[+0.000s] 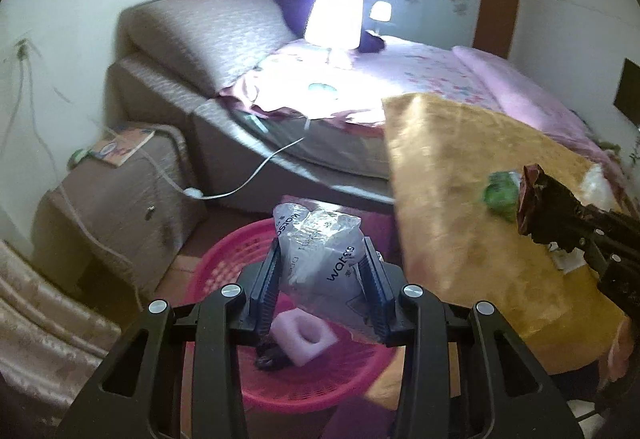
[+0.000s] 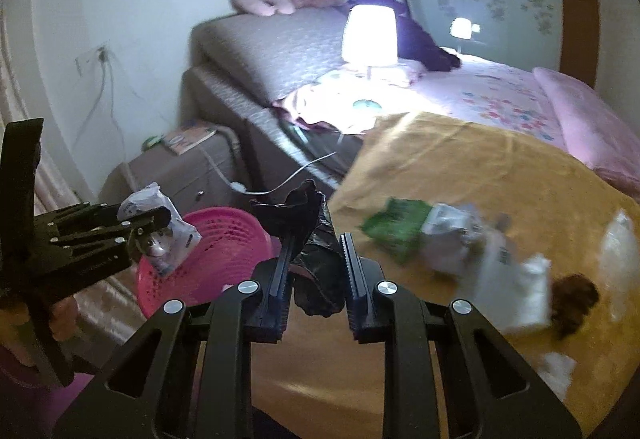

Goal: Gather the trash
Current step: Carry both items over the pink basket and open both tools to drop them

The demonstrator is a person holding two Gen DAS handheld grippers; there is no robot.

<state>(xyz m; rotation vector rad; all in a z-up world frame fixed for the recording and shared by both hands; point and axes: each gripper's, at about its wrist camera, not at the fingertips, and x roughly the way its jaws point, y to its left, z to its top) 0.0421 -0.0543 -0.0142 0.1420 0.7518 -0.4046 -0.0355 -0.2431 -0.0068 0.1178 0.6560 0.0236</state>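
Observation:
In the left wrist view my left gripper (image 1: 322,243) is shut on a clear printed plastic bag (image 1: 312,223), held above a pink basket (image 1: 224,259) on the floor. A white foam piece (image 1: 304,339) and a dark scrap lie in the basket. My right gripper (image 2: 317,239) is shut on a crumpled dark wrapper (image 2: 316,267), over the near edge of the yellow-clothed table (image 2: 480,167). A green wrapper (image 2: 396,229), white bags (image 2: 516,291) and a brown clump (image 2: 572,299) lie on the table. The left gripper (image 2: 154,227) with its bag shows over the basket (image 2: 224,239).
A bed (image 1: 420,67) with a lit lamp (image 1: 334,19) stands behind the table. A brown nightstand (image 1: 120,199) with a book stands left of the basket, and a white cable (image 1: 248,179) hangs from the bed. A patterned cloth lies at the lower left.

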